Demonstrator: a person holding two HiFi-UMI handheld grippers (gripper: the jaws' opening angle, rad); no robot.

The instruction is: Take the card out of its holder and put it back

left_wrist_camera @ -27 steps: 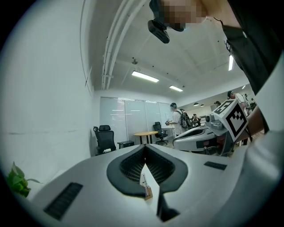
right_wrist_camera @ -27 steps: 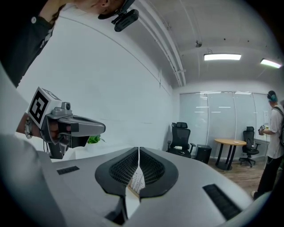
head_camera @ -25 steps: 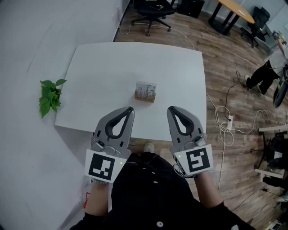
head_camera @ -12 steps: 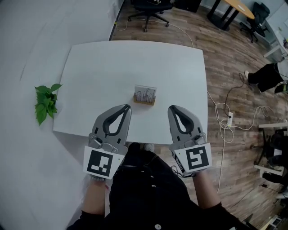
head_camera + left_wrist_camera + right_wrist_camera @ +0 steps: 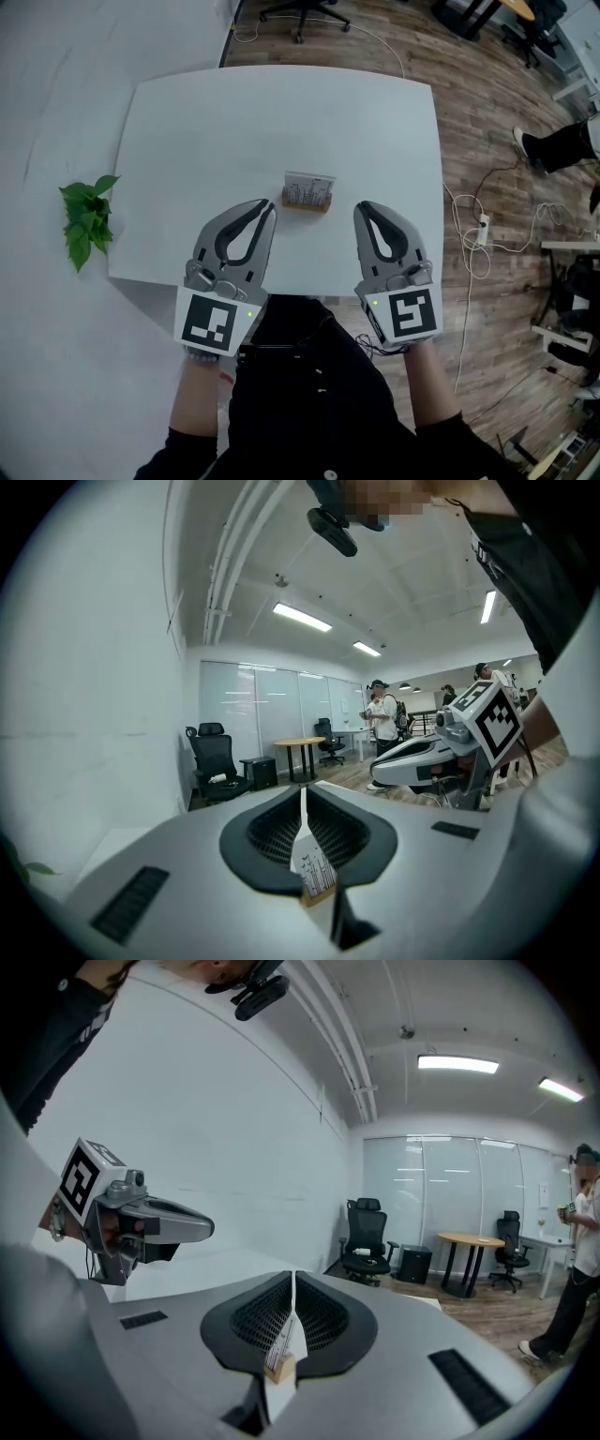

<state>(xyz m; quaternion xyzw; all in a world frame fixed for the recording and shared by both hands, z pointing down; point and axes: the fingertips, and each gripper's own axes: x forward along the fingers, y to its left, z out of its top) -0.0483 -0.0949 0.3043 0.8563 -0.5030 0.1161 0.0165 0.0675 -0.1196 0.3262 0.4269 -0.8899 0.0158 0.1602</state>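
Left gripper (image 5: 265,208) — jaws pressed together, nothing between them. Right gripper (image 5: 364,208) likewise: closed, empty. The two hover side by side over the near edge of the white table (image 5: 281,103), tips pointing away from the person.

One wooden holder (image 5: 306,205) sits on the table just beyond the tips and between them, touching neither. One card (image 5: 310,187) stands upright in it. One leafy plant (image 5: 82,217) — off the table's left edge, well apart from the holder.

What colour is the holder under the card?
Light brown, like wood; the head view shows the holder best.
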